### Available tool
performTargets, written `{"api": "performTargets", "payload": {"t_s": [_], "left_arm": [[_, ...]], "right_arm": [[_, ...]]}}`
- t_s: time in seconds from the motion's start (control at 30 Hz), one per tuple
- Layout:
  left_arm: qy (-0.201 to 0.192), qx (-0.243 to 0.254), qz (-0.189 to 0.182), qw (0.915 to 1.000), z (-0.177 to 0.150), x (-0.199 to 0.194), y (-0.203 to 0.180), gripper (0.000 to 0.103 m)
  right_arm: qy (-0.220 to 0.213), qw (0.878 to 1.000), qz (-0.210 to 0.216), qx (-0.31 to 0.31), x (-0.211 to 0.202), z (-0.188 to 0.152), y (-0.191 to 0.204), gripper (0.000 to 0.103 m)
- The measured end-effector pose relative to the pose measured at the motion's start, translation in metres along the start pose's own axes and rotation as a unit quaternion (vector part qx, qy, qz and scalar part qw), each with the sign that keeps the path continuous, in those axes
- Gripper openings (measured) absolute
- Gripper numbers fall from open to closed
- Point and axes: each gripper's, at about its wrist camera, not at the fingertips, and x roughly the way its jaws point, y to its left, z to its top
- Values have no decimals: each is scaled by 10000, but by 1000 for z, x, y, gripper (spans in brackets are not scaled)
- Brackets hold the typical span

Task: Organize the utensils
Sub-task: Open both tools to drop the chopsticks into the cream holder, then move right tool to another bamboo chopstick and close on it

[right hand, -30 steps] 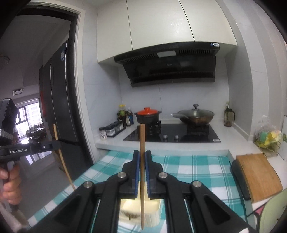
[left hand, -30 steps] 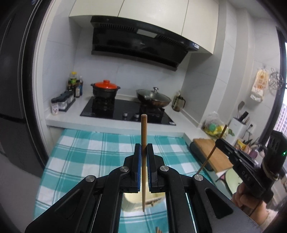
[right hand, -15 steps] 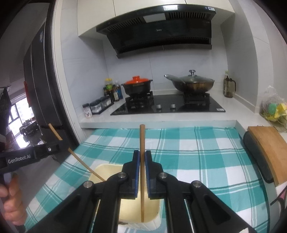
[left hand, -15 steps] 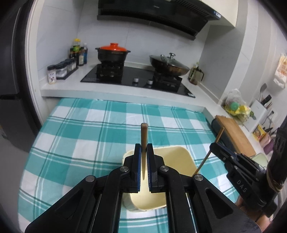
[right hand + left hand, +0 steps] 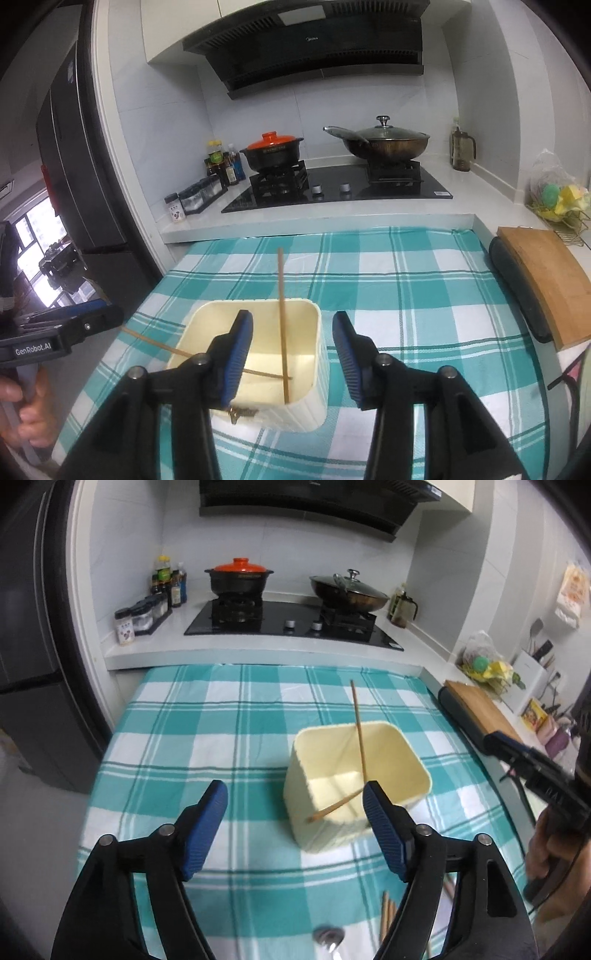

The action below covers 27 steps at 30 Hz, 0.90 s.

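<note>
A cream square utensil holder (image 5: 388, 746) (image 5: 314, 391) stands on the teal checked tablecloth. Two wooden chopsticks are in it: one (image 5: 357, 723) (image 5: 281, 295) leans against the far rim, the other (image 5: 334, 806) (image 5: 155, 341) leans out over the left rim. My left gripper (image 5: 295, 805) is open and empty, just left of and above the holder. My right gripper (image 5: 293, 345) is open and empty, above the holder's right part. Each gripper shows at the edge of the other's view.
More chopsticks (image 5: 386, 919) and a metal utensil (image 5: 327, 936) lie on the cloth near the front edge. A wooden cutting board (image 5: 546, 280) is at the right. Behind are the stove with a red-lidded pot (image 5: 273, 149) and a wok (image 5: 384, 142).
Both grippers have opened and let go of their chopsticks, which now rest in the holder. Both cameras have tilted further down toward the table.
</note>
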Motion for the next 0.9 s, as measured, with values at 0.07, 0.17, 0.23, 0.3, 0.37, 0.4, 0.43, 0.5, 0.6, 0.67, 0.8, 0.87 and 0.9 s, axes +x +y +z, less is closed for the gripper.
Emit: {"api": "performTargets", "payload": {"t_s": [0.07,0.17,0.23,0.3,0.37,0.4,0.43,0.5,0.6,0.67,0.8,0.87,0.9], "left_arm": [[34,196,87,9998,-28,-28,7,89],[107,334,45,9994,-79,-63,17,93],[158,313,21,9994,-118,-76,21,95],[204,294,82,9993,-159,-83,21,95],[186,183,178,9995,-198,-86,17,95],[214,105,189,9995,-214,-85,15,95],[272,4,166,9995,-230,-83,11,95],[357,-202,75,9991,-253,-79,4,95],[393,-276,-12,9988,-272,-72,-8,95],[445,-214,90,9987,-279,-66,-15,95],[464,-226,137,9986,-279,-56,-20,95],[471,-299,186,9983,-279,-52,-20,95],[504,-310,222,9980,-279,-50,-20,95]], "right_arm": [[-35,9999,24,-98,-29,-10,-4,46],[3,9993,20,-385,-75,-40,-10,46],[2,9987,-28,-513,-104,-69,-15,46],[-29,9981,-125,-597,-130,-102,-18,46],[-97,9969,-298,-716,-153,-142,-16,46],[-140,9961,-392,-775,-163,-164,-15,46],[-167,9954,-493,-809,-171,-184,-14,46],[-107,9949,-701,-723,-182,-222,-14,46],[43,9952,-865,-461,-189,-266,-21,46],[56,9934,-1040,-485,-192,-282,-24,46],[218,9939,-1053,-260,-187,-291,-37,46],[213,9933,-1114,-240,-185,-291,-40,46],[211,9935,-1098,-198,-185,-291,-41,46]]}}
